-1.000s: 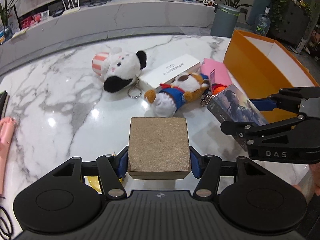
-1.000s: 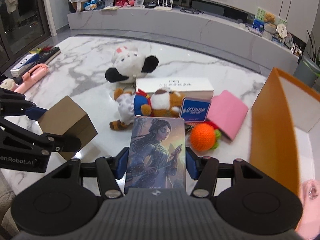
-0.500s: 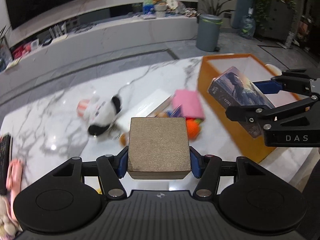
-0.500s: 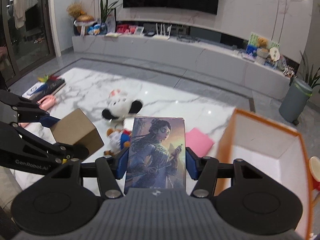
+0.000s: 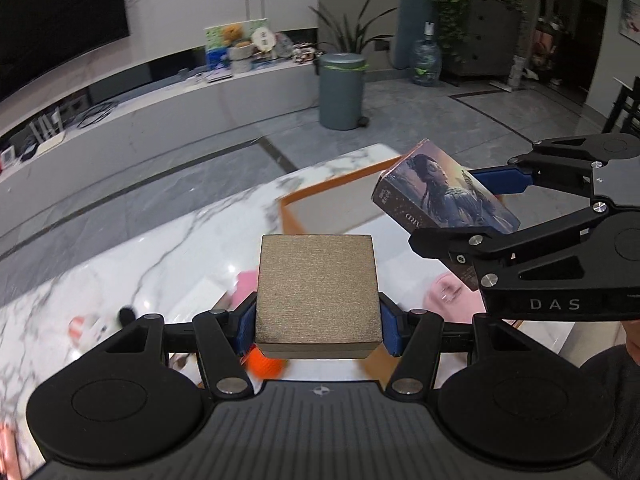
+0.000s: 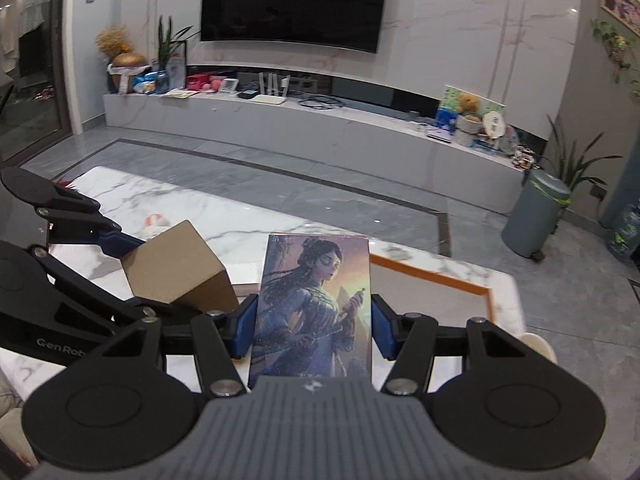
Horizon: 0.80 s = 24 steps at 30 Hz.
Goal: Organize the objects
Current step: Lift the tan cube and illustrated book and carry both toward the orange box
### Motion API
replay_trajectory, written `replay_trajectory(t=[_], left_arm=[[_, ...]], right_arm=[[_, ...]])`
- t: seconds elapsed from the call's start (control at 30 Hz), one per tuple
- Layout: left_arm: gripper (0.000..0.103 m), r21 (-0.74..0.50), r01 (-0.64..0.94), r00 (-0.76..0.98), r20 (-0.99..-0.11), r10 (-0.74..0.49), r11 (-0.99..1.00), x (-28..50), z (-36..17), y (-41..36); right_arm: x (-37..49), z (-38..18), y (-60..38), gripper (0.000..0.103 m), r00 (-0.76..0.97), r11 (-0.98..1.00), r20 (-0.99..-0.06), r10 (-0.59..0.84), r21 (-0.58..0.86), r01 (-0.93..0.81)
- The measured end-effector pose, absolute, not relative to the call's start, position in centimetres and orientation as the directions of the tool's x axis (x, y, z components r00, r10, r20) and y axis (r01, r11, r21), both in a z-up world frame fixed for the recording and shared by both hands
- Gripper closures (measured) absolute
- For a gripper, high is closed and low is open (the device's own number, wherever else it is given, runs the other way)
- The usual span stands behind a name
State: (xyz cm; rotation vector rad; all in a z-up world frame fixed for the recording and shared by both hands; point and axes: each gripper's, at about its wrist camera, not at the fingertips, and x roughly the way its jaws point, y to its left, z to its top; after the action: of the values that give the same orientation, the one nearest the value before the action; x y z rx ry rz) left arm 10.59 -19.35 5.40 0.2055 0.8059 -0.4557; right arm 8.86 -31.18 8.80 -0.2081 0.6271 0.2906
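- My left gripper (image 5: 318,326): jaws clenched on the brown box (image 5: 318,292), blue pads pressed against its two sides, box upright between them.
- My right gripper (image 6: 312,326): jaws clenched on the picture box (image 6: 314,308), printed face toward the camera, one pad on each long edge.
- In the left view, the picture box (image 5: 444,196) sits to the right of my left jaws and higher.
- In the right view, the brown box (image 6: 178,268) sits left of my right jaws.
- Orange bin (image 5: 292,218): on the marble surface (image 5: 160,248), below and beyond both jaws.
- Orange ball (image 5: 266,364): beneath my left jaws, blurred.
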Motion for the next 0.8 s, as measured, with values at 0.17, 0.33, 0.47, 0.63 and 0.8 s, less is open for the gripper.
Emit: replay_trajectory(t=[0.17, 0.33, 0.47, 0.63, 0.8], left_arm=[[0.036, 0.005, 0.5, 0.591, -0.734, -0.336, 0.866, 11.5, 5.1, -21.8], [0.036, 0.014, 0.512, 0.58, -0.743, -0.334, 0.859, 12.6, 4.2, -23.7], [0.036, 0.023, 0.506, 0.561, -0.768, -0.308, 0.862, 13.6, 2.9, -24.7], [0.036, 0.025, 0.517, 0.542, -0.784, -0.304, 0.856, 14.4, 1.9, -25.7], [0.036, 0.018, 0.53, 0.524, -0.793, -0.311, 0.848, 14.9, 1.3, -26.8]], right_arm=[[9.3, 9.3, -34.2, 0.044, 0.777, 0.951, -0.607, 0.168, -0.107, -0.289], [10.1, 9.0, -36.5, 0.044, 0.772, 0.958, -0.618, 0.145, -0.109, -0.267], [11.4, 7.9, -37.7, 0.044, 0.756, 0.966, -0.641, 0.133, -0.088, -0.244], [12.8, 5.9, -38.7, 0.044, 0.735, 0.973, -0.667, 0.121, -0.067, -0.221], [14.3, 4.3, -40.1, 0.044, 0.717, 0.979, -0.689, 0.105, -0.054, -0.195]])
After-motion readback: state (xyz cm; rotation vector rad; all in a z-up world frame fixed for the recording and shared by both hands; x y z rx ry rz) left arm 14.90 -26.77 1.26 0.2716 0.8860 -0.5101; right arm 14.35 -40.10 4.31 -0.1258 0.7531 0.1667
